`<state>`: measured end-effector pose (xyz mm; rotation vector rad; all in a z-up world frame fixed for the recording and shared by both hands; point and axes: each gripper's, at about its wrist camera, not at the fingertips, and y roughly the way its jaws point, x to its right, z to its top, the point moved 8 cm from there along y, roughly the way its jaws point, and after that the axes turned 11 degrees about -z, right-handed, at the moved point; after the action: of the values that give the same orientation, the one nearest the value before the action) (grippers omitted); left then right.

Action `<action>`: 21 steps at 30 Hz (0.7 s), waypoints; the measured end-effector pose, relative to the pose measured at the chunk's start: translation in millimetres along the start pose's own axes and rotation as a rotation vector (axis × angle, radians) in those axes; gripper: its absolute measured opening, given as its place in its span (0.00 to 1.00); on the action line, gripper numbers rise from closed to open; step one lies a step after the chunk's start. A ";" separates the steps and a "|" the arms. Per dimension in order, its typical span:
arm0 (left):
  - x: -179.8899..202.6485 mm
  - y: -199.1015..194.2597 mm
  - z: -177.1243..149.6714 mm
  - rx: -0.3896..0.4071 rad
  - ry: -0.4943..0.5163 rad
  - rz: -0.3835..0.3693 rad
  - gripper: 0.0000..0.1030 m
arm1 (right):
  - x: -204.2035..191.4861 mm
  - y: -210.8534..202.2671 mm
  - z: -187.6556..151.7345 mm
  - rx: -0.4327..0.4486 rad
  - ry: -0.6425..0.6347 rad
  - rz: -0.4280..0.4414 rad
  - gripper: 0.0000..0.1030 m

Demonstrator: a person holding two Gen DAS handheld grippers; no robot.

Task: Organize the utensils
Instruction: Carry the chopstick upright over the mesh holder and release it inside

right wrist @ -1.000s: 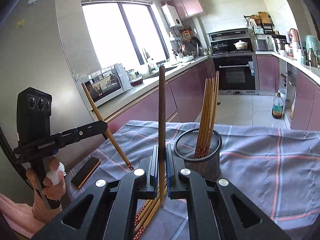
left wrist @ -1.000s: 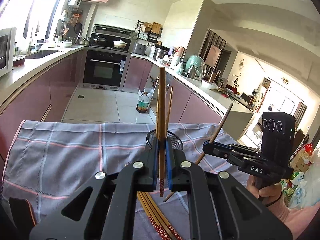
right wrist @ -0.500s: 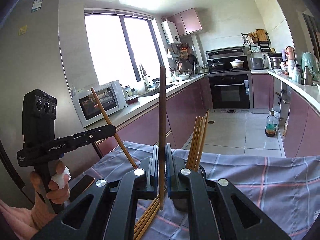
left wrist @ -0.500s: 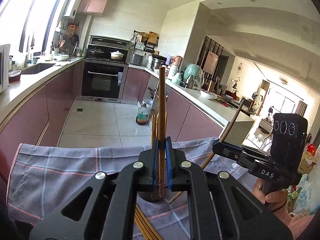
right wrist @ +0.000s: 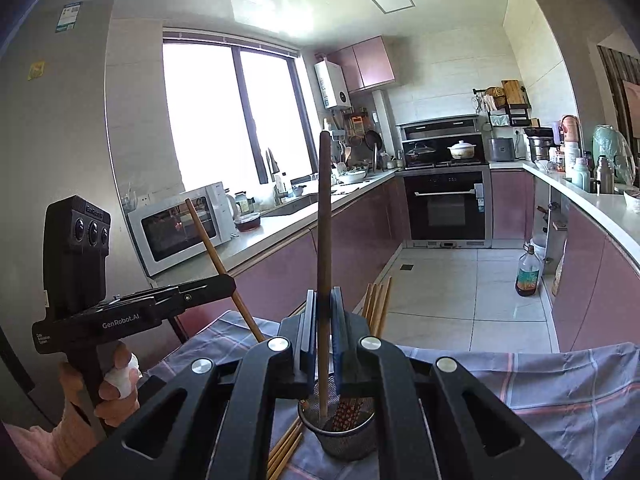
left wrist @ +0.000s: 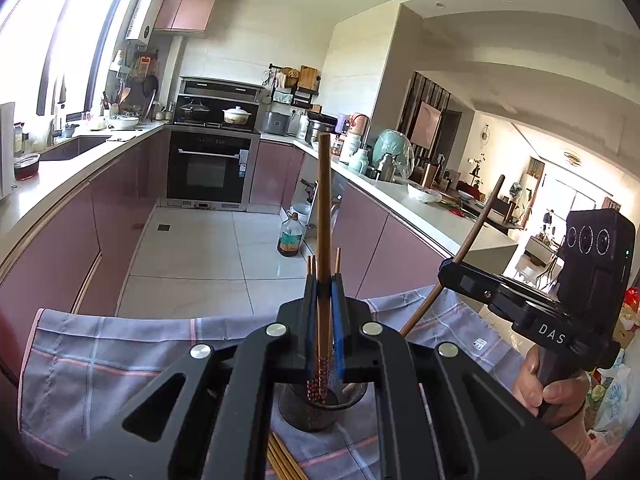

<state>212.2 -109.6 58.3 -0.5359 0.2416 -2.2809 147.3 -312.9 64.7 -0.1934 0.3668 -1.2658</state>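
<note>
My left gripper (left wrist: 324, 312) is shut on a light brown chopstick (left wrist: 324, 208) that stands upright. Its patterned lower tip hangs over the mouth of the black mesh holder (left wrist: 320, 412). My right gripper (right wrist: 324, 320) is shut on a darker chopstick (right wrist: 324, 220), also upright, with its lower tip showing inside the rim of the mesh holder (right wrist: 340, 436). Several chopsticks (right wrist: 378, 304) stand in that holder. Each wrist view shows the other gripper off to the side: the right gripper (left wrist: 444, 276) and the left gripper (right wrist: 230, 284). Loose chopsticks (right wrist: 286, 448) lie on the cloth beside the holder.
A grey plaid cloth (left wrist: 120, 360) covers the table under the holder. A dark flat thing (right wrist: 154, 384) lies on it near the left hand. Beyond are pink kitchen cabinets, an oven (left wrist: 208, 168), a microwave (right wrist: 180, 224) and an oil bottle (left wrist: 289, 240) on the floor.
Both grippers rose with their chopsticks still held. The mesh holder has come to lie directly below the jaws in both views, with the chopstick tips now over its mouth.
</note>
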 end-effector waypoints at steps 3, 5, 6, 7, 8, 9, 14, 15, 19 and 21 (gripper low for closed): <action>-3.8 11.4 -5.2 -0.032 0.007 0.013 0.07 | 1.0 8.9 -5.3 -0.016 -0.006 -0.015 0.05; -7.0 22.1 -6.3 -0.058 0.008 0.022 0.07 | 1.4 15.5 -10.8 -0.036 -0.010 -0.020 0.05; -7.6 26.4 -9.4 -0.074 0.011 0.023 0.07 | 2.2 19.4 -13.6 -0.048 -0.011 -0.023 0.05; -9.1 30.8 -12.8 -0.091 0.012 0.031 0.07 | 2.4 22.9 -16.7 -0.063 -0.014 -0.022 0.05; -11.4 35.0 -15.7 -0.107 0.012 0.043 0.07 | 2.9 26.5 -20.0 -0.078 -0.017 -0.023 0.05; -13.7 38.1 -18.9 -0.121 0.012 0.049 0.07 | 3.4 29.3 -22.6 -0.090 -0.018 -0.024 0.05; -22.2 52.5 -30.8 -0.180 0.017 0.061 0.07 | 6.3 43.6 -37.5 -0.161 -0.029 -0.030 0.05; -23.1 54.8 -31.9 -0.190 0.022 0.059 0.07 | 7.1 46.8 -40.9 -0.179 -0.031 -0.031 0.05; -27.0 65.2 -36.4 -0.235 0.035 0.068 0.07 | 6.4 59.2 -50.6 -0.241 -0.038 -0.029 0.05; -31.5 67.3 -38.8 -0.254 0.037 0.070 0.07 | 5.8 64.8 -55.1 -0.266 -0.047 -0.039 0.05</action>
<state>257.7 -132.8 -8.1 -0.6039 0.5654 -2.2065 186.1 -296.1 -9.3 -0.4574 0.4926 -1.2467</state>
